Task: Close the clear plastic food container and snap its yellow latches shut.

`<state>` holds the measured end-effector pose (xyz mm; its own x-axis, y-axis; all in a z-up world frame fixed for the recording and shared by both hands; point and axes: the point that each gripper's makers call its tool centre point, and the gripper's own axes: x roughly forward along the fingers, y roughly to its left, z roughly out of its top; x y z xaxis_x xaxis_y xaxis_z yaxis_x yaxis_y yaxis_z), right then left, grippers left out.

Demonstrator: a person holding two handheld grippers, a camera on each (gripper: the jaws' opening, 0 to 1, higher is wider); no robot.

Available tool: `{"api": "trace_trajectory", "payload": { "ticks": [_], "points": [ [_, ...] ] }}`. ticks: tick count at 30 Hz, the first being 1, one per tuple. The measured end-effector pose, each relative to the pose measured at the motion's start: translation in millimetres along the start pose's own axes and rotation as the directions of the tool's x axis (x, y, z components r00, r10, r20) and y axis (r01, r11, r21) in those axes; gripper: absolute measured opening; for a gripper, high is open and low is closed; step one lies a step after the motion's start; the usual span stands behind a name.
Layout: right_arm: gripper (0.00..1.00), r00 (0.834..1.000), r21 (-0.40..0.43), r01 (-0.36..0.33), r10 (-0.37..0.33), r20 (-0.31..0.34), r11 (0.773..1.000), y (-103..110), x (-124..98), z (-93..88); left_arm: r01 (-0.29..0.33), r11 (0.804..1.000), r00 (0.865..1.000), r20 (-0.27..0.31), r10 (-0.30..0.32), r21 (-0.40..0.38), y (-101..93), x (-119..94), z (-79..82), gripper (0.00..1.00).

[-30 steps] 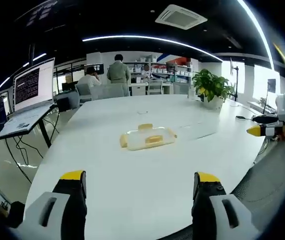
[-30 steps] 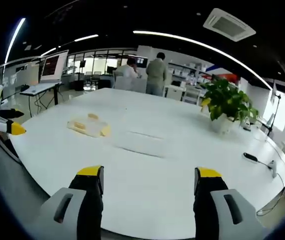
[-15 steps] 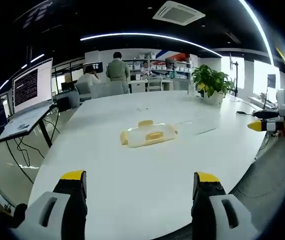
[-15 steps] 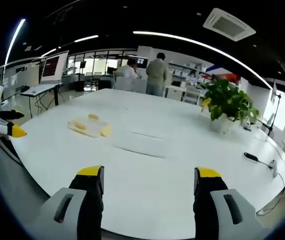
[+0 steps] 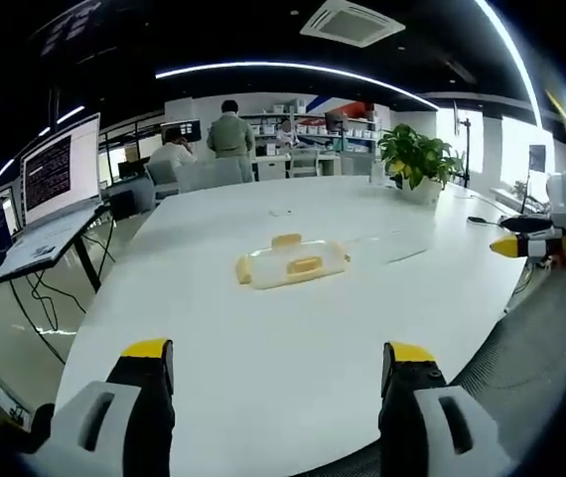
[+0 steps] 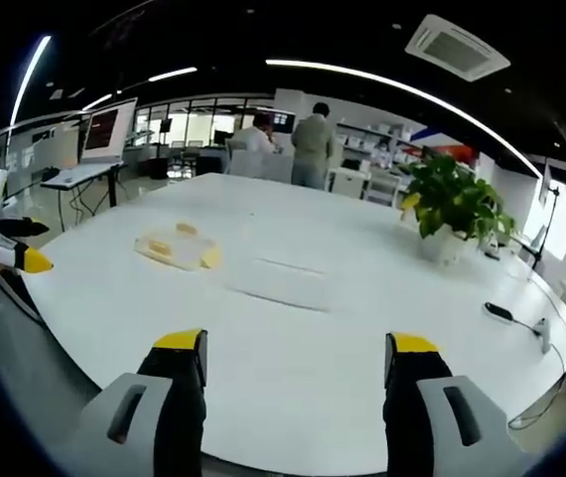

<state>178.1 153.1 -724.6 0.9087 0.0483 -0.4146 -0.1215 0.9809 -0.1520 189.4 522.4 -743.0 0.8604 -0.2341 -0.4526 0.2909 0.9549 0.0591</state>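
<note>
Barely anything has changed in the last second: the left gripper (image 5: 273,397) drifted slightly, the right gripper (image 6: 293,397) hasn't budged, both jaws spread wide, holding nothing. The container (image 5: 291,266) sits mid-table (image 5: 263,338), well away from every edge; its lid (image 6: 275,283) possibly lies beside it, hard to tell. So closing hasn't started.

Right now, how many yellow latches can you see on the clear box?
3: one on the container's left end, one at its far edge, one near its middle. More may be hidden.
</note>
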Motion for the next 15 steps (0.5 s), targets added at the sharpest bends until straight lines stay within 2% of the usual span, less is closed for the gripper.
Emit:
{"api": "trace_trajectory", "payload": {
  "ticks": [15],
  "points": [
    [0.70, 1.000, -0.015, -0.013, 0.013, -0.020, 1.000, 2.2, 1.4, -3.3, 0.011, 1.000, 1.000, -0.003, -0.011, -0.002, -1.8, 0.5, -0.6, 0.81]
  ]
}}
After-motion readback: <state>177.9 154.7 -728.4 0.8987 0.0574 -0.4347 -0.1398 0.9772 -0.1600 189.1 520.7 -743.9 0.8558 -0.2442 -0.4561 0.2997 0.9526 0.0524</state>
